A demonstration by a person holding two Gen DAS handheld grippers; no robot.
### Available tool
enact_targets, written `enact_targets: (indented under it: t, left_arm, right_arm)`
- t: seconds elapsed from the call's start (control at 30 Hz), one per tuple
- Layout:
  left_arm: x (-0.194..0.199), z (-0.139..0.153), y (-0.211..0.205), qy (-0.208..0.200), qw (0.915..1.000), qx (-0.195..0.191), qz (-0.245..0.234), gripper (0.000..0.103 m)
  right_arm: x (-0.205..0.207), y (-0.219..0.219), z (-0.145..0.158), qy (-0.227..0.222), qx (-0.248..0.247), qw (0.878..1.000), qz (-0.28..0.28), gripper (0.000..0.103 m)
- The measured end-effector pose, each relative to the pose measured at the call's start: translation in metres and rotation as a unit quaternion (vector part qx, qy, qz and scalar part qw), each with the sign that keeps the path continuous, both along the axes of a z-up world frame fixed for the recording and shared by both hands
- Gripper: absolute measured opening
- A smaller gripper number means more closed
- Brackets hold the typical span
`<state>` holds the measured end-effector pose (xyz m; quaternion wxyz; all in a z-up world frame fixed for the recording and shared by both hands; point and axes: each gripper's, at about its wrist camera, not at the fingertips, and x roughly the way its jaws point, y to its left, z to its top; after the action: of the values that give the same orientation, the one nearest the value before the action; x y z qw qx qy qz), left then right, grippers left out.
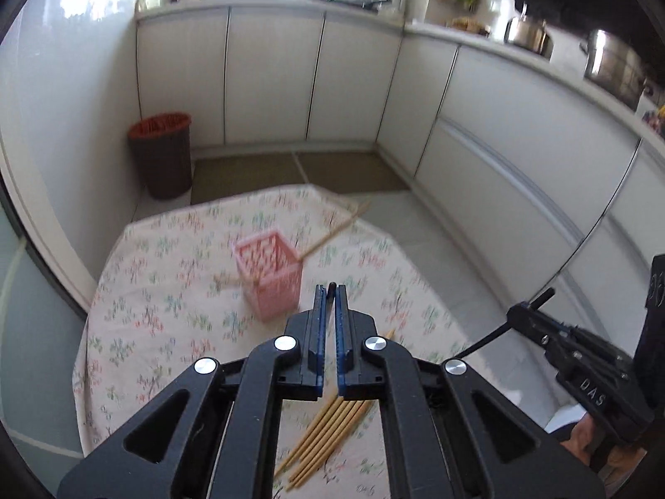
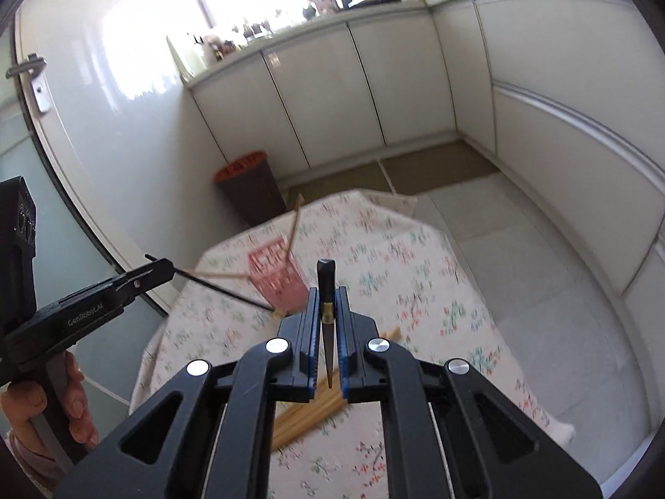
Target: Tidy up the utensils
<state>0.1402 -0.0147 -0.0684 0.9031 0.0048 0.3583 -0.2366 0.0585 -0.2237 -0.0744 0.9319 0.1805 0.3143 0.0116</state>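
Chopstick (image 2: 325, 316) pinched in right tongs (image 2: 325, 295); left view shows only its tip

My two wrist views, above the table
Both look down past my fingers; they share the pink basket (image 1: 270, 276) and table (image 2: 436, 291).

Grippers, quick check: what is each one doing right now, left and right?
Left gripper: closed on a black chopstick.
Right gripper: closed on a black chopstick with a gold band.
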Motion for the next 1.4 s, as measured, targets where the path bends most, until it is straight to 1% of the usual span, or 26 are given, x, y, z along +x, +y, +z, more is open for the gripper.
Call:
enact_targets:
  t: [0.03, 0.13, 0.2, 0.33, 0.4, 0.5, 0.6, 0.7, 0.77, 0.83, 0.9, 1.0, 1.17, 1.23, 1.3, 1.33, 1.37, 1.4]
  left_arm:
    - [0.004, 0.014, 0.000, -0.010, 0.9999, -0.009, -0.002, 0.003]
    - [0.020, 0.044, -0.003, -0.037, 0.9992, -0.014, 0.003, 0.003]
    - [0.034, 0.059, -0.003, -0.045, 0.9988, -0.014, 0.011, 0.003]
    - [0.057, 0.070, -0.004, -0.054, 0.9981, -0.003, 0.031, 0.003]
    - [0.071, 0.068, -0.005, -0.061, 0.9969, 0.010, 0.049, 0.003]
    - [0.092, 0.062, -0.001, -0.059, 0.9957, 0.008, 0.072, 0.003]
    - [0.111, 0.050, 0.002, -0.052, 0.9946, 0.009, 0.090, 0.003]
    - [0.128, 0.031, 0.001, -0.034, 0.9945, 0.022, 0.097, 0.003]
    - [0.137, 0.013, 0.000, -0.007, 0.9950, 0.026, 0.097, 0.004]
    - [0.142, -0.003, 0.004, 0.022, 0.9952, 0.016, 0.094, 0.004]
    - [0.142, -0.009, 0.012, 0.025, 0.9946, 0.004, 0.101, 0.004]
    - [0.140, 0.000, 0.021, -0.002, 0.9938, -0.007, 0.111, 0.000]
    - [0.133, 0.030, 0.033, -0.047, 0.9918, 0.002, 0.118, 0.000]
    - [0.132, 0.037, 0.042, -0.045, 0.9921, -0.004, 0.117, 0.000]
    - [0.137, 0.036, 0.051, -0.022, 0.9937, -0.002, 0.110, 0.000]
    - [0.145, 0.030, 0.056, 0.006, 0.9945, 0.015, 0.103, 0.003]
    - [0.154, 0.021, 0.061, 0.032, 0.9934, 0.032, 0.105, 0.009]
    - [0.164, 0.010, 0.069, 0.057, 0.9906, 0.050, 0.114, 0.028]
  right_arm:
    - [0.003, -0.001, 0.009, -0.007, 0.003, 1.000, 0.002, 0.007]
    - [0.016, -0.007, 0.034, -0.026, 0.016, 0.999, 0.010, 0.007]
    - [0.025, -0.009, 0.044, -0.032, 0.025, 0.999, 0.016, 0.007]
    - [0.040, -0.009, 0.055, -0.039, 0.032, 0.998, 0.023, 0.007]
    - [0.047, -0.006, 0.057, -0.044, 0.034, 0.998, 0.025, 0.007]
    - [0.055, -0.001, 0.058, -0.047, 0.035, 0.998, 0.031, 0.007]
    - [0.065, 0.004, 0.058, -0.050, 0.034, 0.998, 0.037, 0.007]
    - [0.076, 0.008, 0.057, -0.055, 0.033, 0.997, 0.038, 0.007]
    - [0.085, 0.010, 0.057, -0.055, 0.039, 0.997, 0.039, 0.007]
    - [0.094, 0.013, 0.056, -0.055, 0.044, 0.997, 0.040, 0.007]
    - [0.104, 0.016, 0.055, -0.056, 0.048, 0.997, 0.040, 0.007]
    - [0.113, 0.020, 0.057, -0.060, 0.048, 0.996, 0.041, 0.007]
    - [0.116, 0.025, 0.063, -0.072, 0.043, 0.995, 0.045, 0.007]
    - [0.117, 0.028, 0.066, -0.074, 0.038, 0.995, 0.049, 0.007]
    - [0.116, 0.029, 0.067, -0.077, 0.037, 0.995, 0.053, 0.008]
    - [0.114, 0.030, 0.068, -0.079, 0.038, 0.995, 0.055, 0.007]
    - [0.112, 0.030, 0.069, -0.082, 0.039, 0.994, 0.056, 0.007]
    - [0.109, 0.029, 0.069, -0.085, 0.040, 0.994, 0.057, 0.007]
